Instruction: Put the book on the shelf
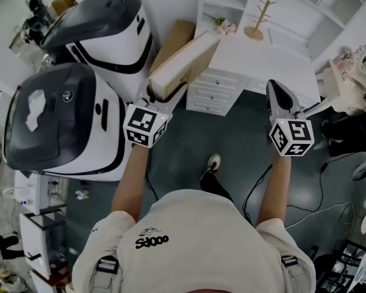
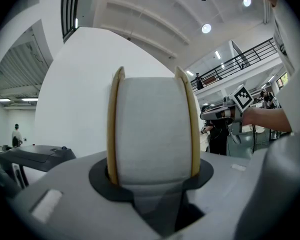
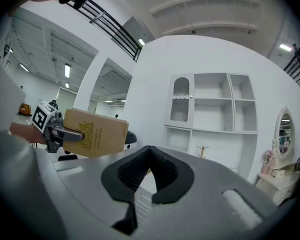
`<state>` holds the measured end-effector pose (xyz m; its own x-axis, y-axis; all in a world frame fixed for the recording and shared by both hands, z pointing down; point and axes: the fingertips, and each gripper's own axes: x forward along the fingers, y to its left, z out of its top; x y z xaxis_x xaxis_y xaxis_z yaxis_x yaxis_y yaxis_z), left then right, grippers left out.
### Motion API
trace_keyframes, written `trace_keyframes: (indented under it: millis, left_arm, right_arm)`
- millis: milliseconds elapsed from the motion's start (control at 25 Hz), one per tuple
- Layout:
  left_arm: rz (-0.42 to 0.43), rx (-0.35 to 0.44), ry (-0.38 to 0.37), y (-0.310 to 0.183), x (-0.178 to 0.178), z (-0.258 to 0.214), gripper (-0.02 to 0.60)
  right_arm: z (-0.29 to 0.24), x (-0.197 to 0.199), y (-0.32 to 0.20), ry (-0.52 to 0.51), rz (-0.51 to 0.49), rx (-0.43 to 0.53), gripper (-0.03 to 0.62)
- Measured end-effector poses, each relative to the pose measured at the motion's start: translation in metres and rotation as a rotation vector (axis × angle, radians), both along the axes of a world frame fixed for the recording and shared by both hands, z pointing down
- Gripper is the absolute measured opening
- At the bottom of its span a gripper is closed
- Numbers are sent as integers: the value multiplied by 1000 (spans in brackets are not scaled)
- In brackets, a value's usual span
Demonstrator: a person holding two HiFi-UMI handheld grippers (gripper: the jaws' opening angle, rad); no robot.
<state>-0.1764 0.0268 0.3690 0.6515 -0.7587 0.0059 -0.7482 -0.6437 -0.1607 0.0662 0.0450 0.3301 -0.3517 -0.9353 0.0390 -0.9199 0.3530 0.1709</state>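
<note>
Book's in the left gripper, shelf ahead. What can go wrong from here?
1. The left gripper holds the thick book by one end only; the long overhang may tilt or slip.
2. The right gripper is shut and off to the side, so nothing backs the book up.
3. A wooden stand sits on the desk by the shelf; a swinging book might knock it.

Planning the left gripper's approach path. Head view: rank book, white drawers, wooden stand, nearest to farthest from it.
1. book: clamped in the left gripper fingers.
2. white drawers: just right of the book, under the desk top.
3. wooden stand: back of the desk top, farthest right.
</note>
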Motion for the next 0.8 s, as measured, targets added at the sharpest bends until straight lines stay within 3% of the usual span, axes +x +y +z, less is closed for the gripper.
trace_keyframes:
  millis: [800]
  left_arm:
    - [-52, -39, -73, -172, 129, -10, 245]
  right_arm:
    - [7, 117, -196, -84, -100, -54, 3]
